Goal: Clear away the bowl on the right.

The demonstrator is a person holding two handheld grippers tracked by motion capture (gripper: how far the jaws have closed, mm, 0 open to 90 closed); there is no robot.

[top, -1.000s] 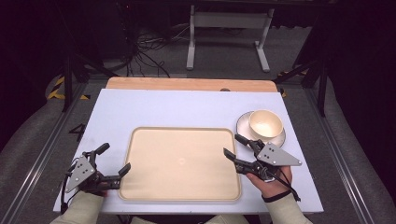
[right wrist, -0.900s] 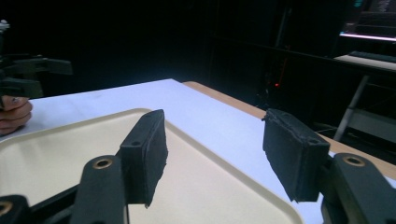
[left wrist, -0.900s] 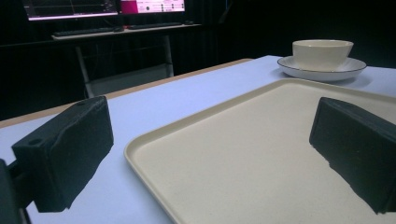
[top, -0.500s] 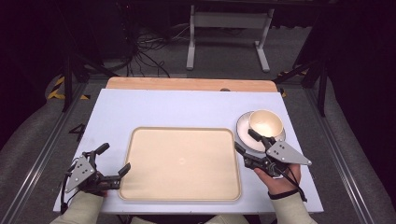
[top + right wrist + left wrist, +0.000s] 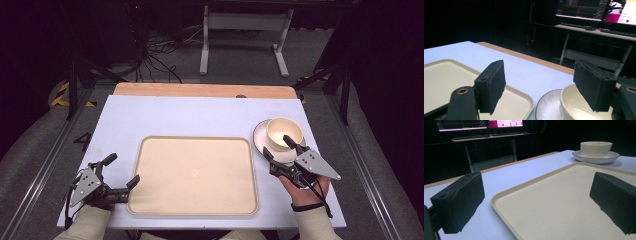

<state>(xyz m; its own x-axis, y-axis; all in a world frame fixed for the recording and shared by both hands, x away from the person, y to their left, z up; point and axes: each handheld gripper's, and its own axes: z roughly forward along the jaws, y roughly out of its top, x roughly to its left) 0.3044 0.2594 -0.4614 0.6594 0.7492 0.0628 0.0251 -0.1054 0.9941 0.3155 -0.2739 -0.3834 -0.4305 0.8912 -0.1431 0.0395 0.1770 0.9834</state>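
While the right tongs (image 5: 278, 147) hang spread apart at the bowl (image 5: 284, 133), one jaw over its near rim and nothing clamped, the bowl sits on its saucer (image 5: 261, 137) just right of the tray (image 5: 195, 175), so the pickup looks barely begun. Left tongs (image 5: 122, 170) rest apart at the tray's left edge. The right gripper view shows the jaw inside the bowl's rim, unclear from above.

Cream bowl (image 5: 284, 132), dark-rimmed white plate (image 5: 261, 136), beige tray (image 5: 194, 174), black tongs (image 5: 278, 146).
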